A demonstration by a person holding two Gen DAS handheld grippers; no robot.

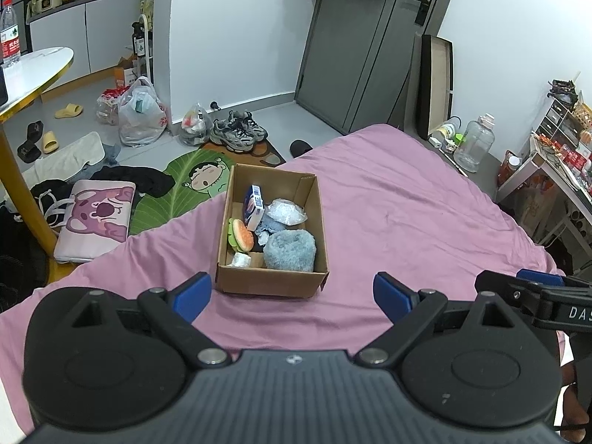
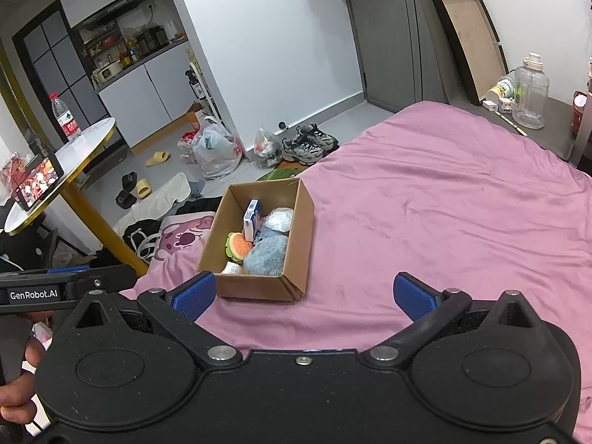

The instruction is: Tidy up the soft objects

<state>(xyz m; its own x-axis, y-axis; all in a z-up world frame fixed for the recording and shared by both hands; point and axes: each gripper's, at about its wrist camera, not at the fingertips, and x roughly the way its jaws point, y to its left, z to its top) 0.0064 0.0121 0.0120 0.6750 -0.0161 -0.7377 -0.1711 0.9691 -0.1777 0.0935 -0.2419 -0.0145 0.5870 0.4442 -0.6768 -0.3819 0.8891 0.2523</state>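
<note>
An open brown cardboard box [image 1: 272,277] sits on the pink bedsheet [image 1: 407,214], close to the bed's left edge, and everything below is placed from that box.

Inside it, a fluffy pale-blue plush [image 1: 290,251] fills the near right corner. Left of that, against the box's left wall, lies a soft toy hamburger with an orange bun and green lettuce [image 1: 242,237]. A small white roll [image 1: 239,260] rests in the near left corner. A blue-and-white packet [image 1: 255,205] stands upright toward the back, with a crinkled clear plastic bag [image 1: 286,212] just to its right. Something grey-blue lies between the packet and the plush; it may be cloth, but it is too hidden to tell.

Your left gripper [image 1: 292,294] hovers just in front of the box, its 2 blue-padded fingers spread wide with nothing between them. Your right gripper [image 2: 316,292] is near the box's front right corner, fingers likewise released and empty.

Beyond the box, a pair of grey sneakers [image 1: 238,131] stands on the floor.
</note>
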